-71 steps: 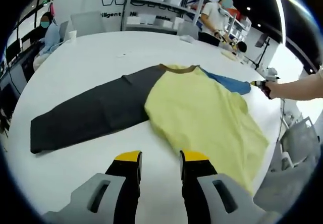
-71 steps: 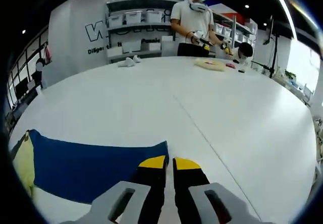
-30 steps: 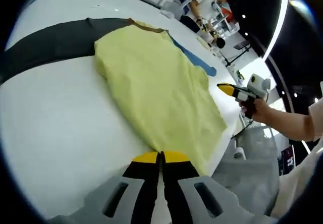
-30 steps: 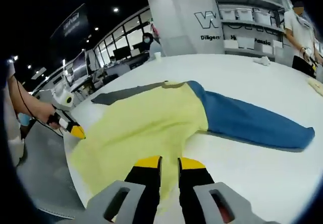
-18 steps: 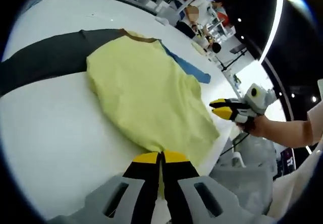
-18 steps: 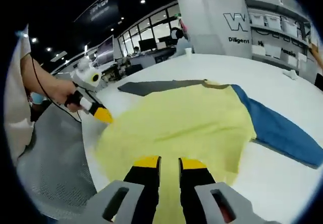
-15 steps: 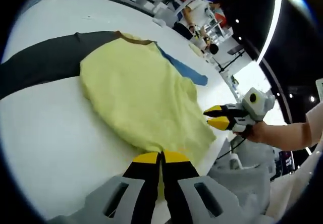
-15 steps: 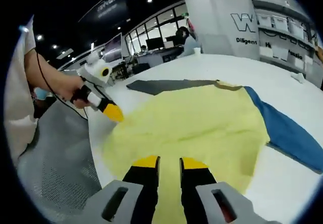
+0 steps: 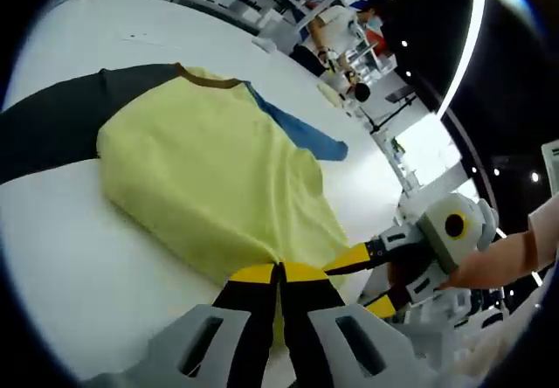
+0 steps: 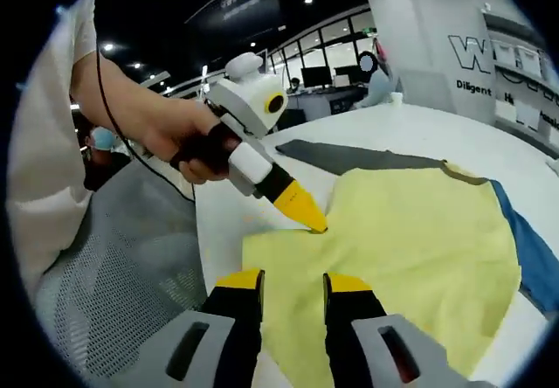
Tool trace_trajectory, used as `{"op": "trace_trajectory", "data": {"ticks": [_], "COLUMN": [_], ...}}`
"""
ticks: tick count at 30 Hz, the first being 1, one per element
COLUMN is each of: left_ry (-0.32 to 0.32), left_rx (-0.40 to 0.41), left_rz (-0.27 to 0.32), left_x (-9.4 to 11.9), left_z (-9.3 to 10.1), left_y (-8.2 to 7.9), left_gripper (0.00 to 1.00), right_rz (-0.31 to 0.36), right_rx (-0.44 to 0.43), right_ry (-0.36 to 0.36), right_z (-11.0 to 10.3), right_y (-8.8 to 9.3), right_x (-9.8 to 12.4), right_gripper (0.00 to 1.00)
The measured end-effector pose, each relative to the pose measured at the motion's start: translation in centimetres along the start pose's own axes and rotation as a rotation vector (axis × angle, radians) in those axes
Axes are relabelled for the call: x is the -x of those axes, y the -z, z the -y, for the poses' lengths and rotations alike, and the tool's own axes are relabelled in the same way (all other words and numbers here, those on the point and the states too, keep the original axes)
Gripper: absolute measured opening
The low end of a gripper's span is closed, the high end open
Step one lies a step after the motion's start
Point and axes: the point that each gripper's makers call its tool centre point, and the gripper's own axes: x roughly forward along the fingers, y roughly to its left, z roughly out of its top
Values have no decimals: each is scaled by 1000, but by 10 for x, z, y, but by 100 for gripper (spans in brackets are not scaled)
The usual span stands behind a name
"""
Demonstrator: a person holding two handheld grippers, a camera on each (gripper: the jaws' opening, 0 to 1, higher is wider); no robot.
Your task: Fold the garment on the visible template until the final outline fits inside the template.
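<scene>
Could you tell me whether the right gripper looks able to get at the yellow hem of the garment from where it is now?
Probably yes: the right gripper stands open right over the yellow hem, with bare cloth ahead. The left gripper pinches the same edge just beyond, without blocking it.

Left tongs [image 9: 279, 270]: jaws closed together, yellow tips touching, pinching garment hem [image 9: 288, 252]. In right gripper view, left tongs [image 10: 310, 220] enter from upper left, tips down on hem, gripped by hand [image 10: 188, 139]; bare forearm and short pale sleeve behind. Right tongs [image 10: 293, 279]: jaws parted, clear gap between tips, low over hem. In left gripper view, right tongs [image 9: 371, 279] come in from right, jaws apart, hand [image 9: 489, 266] on handle.
</scene>
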Motion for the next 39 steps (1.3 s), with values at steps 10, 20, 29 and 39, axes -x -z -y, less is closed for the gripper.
{"op": "trace_trajectory", "data": {"ticks": [10,20,29,39], "left_ry": [0,13,50,75], "left_rx": [9,-22,26,99], "left_rz": [-4,14,-33,-60], "left_x": [-15,4,21,1], "left_z": [2,4,1,7], "left_y": [-1,2,35,52], "left_gripper": [0,0,11,16], "right_rz": [-33,-66,-29,-3], "right_rx": [39,44,-119,-232], "right_ry": [-3,99,164,216], "right_z": [-4,27,51,66], "right_y": [7,21,25,28], "right_x": [-7,-9,-1,7], "right_gripper": [31,0,0,0]}}
